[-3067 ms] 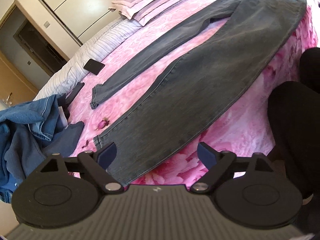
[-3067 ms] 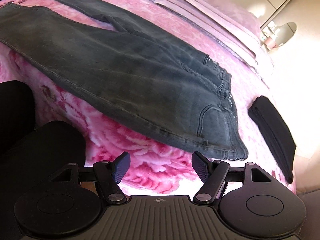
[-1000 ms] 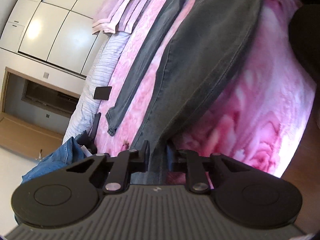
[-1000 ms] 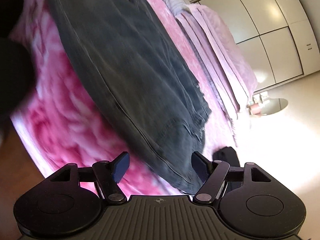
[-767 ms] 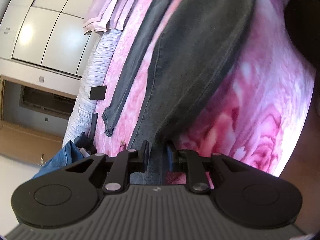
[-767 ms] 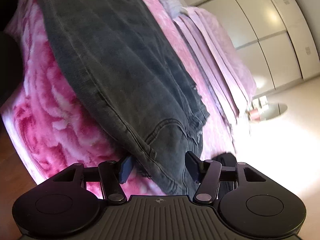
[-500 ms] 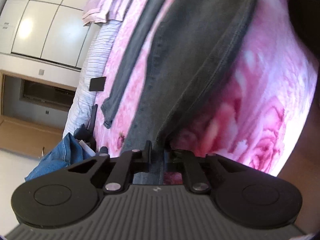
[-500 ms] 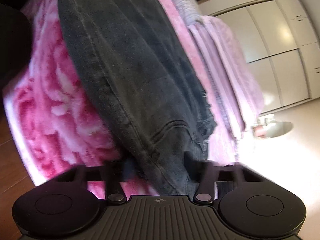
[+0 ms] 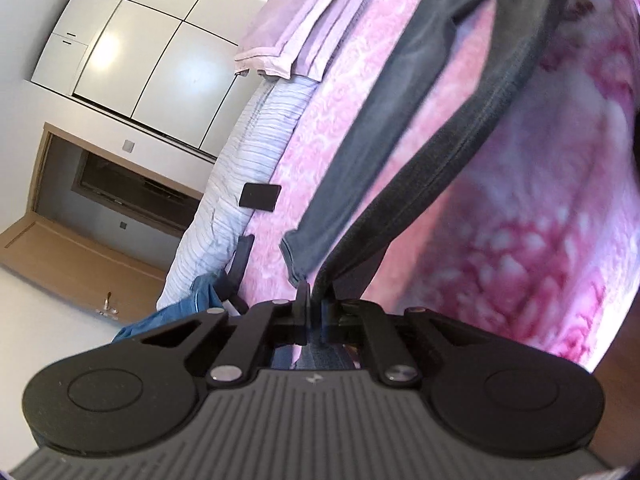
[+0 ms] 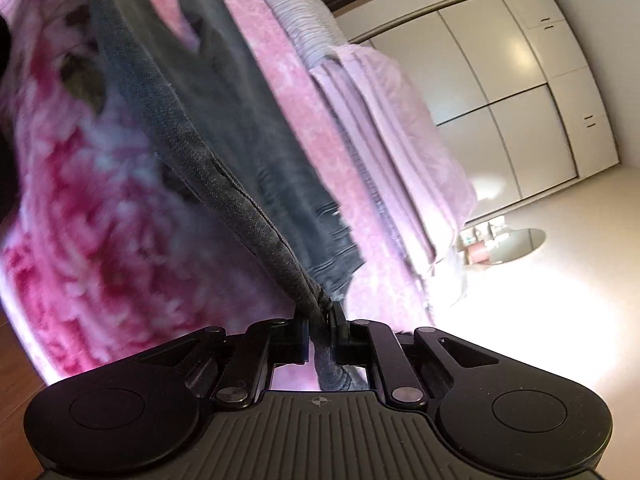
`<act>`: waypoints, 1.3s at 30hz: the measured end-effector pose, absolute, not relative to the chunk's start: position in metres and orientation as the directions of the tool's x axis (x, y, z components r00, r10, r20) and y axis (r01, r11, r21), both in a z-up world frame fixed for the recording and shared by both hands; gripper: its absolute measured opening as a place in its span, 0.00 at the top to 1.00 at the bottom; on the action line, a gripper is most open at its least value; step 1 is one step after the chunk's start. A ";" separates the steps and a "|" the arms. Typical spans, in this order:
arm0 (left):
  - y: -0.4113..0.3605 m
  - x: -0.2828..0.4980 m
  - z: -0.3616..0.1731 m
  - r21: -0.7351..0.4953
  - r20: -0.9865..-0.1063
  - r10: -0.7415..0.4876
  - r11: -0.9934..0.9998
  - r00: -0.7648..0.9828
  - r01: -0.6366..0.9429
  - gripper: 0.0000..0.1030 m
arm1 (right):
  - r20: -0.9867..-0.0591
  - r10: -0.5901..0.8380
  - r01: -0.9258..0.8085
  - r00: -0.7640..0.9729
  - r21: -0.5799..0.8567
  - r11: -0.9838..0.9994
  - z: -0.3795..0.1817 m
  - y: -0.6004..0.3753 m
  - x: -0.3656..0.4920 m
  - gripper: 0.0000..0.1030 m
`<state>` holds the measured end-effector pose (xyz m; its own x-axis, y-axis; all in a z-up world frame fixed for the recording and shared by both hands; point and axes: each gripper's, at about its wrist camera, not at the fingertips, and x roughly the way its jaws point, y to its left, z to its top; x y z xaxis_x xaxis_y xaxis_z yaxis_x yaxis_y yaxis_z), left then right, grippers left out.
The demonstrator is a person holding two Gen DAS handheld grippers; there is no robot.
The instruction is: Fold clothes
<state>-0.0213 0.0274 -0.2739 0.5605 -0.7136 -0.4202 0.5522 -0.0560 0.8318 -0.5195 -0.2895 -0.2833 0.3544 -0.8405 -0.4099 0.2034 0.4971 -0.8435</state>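
Left wrist view: left gripper [image 9: 314, 300] clamped tight on hem of grey jeans [image 9: 420, 128], right gripper [image 10: 320, 320] pinched on waistband edge, jeans partly lifted off pink blanket [image 9: 540, 200], other leg flat on bed.

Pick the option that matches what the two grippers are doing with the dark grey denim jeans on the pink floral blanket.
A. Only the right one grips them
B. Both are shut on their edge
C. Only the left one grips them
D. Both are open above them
B: the left gripper and right gripper each pinch an edge of the dark grey denim jeans, lifting it taut off the pink floral blanket.
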 end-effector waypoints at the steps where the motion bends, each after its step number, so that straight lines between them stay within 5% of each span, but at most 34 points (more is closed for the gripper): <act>1: 0.020 -0.016 -0.266 0.828 -0.423 -0.718 -0.058 0.553 0.558 0.95 | -0.402 -0.844 0.205 0.356 -0.847 0.490 -0.276 -0.293 -0.515 0.94; 13: -0.155 0.098 -0.184 0.661 -0.653 -0.610 -0.167 0.450 0.732 0.95 | -0.396 -0.843 0.124 0.363 -0.876 0.465 -0.198 -0.429 -0.424 0.94; 18: -0.238 0.150 -0.217 0.596 -0.743 -0.505 -0.204 0.438 0.776 0.95 | -0.461 -0.814 0.048 0.353 -0.860 0.508 -0.220 -0.517 -0.361 0.94; 23: -0.309 0.182 -0.288 0.622 -0.720 -0.474 -0.116 0.507 0.775 0.84 | -0.575 -0.768 0.019 0.282 -0.797 0.604 -0.293 -0.587 -0.317 0.93; 25: -0.320 0.182 -0.310 0.638 -0.710 -0.467 -0.111 0.527 0.762 0.83 | -0.596 -0.772 0.025 0.222 -0.788 0.615 -0.326 -0.598 -0.306 0.69; 27: -0.316 0.175 -0.319 0.669 -0.686 -0.486 -0.130 0.541 0.732 0.82 | -0.557 -0.804 0.065 0.208 -0.812 0.580 -0.339 -0.593 -0.307 0.56; 31: -0.292 0.162 -0.318 0.696 -0.655 -0.529 -0.143 0.540 0.704 0.70 | -0.517 -0.823 0.236 0.235 -0.791 0.564 -0.317 -0.569 -0.333 0.55; 39: -0.198 0.116 -0.303 0.763 -0.565 -0.655 -0.183 0.502 0.620 0.66 | -0.516 -0.817 0.467 0.259 -0.673 0.573 -0.282 -0.479 -0.406 0.41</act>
